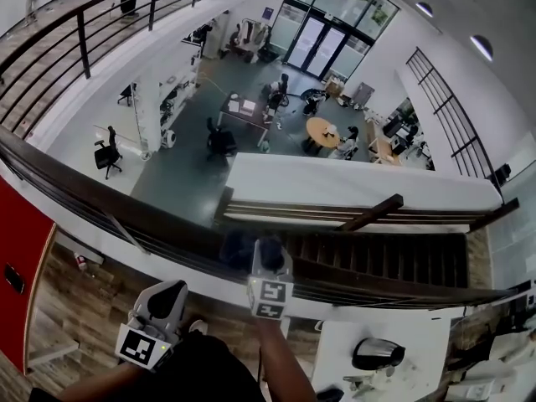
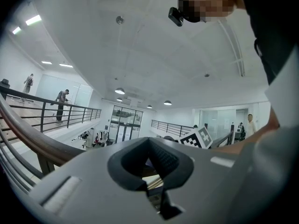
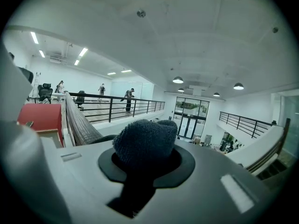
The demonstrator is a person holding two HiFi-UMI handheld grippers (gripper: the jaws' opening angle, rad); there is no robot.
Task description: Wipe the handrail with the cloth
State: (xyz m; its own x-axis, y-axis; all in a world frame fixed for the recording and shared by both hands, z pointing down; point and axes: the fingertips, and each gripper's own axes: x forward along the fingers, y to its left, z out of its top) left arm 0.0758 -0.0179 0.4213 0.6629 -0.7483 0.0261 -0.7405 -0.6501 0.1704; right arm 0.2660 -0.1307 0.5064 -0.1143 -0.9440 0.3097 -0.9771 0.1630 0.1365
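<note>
The dark wooden handrail (image 1: 109, 212) curves across the head view from left to lower right, above an open atrium. A dark blue-grey cloth (image 1: 239, 246) lies bunched on the rail's top. My right gripper (image 1: 265, 249) is shut on the cloth, its marker cube pointing back at me. In the right gripper view the cloth (image 3: 145, 142) fills the jaws and the handrail (image 3: 78, 121) runs off to the left. My left gripper (image 1: 167, 296) hangs lower, on my side of the rail, apart from it. Its jaws (image 2: 149, 146) stand shut with nothing in them; the handrail (image 2: 28, 135) passes on its left.
Beyond the rail is a drop to a lower floor with desks, chairs and a staircase (image 1: 377, 258). A red cabinet (image 1: 18, 262) stands at the left on my level. A white table (image 1: 335, 350) with a dark kettle-like object (image 1: 377, 354) stands at the lower right.
</note>
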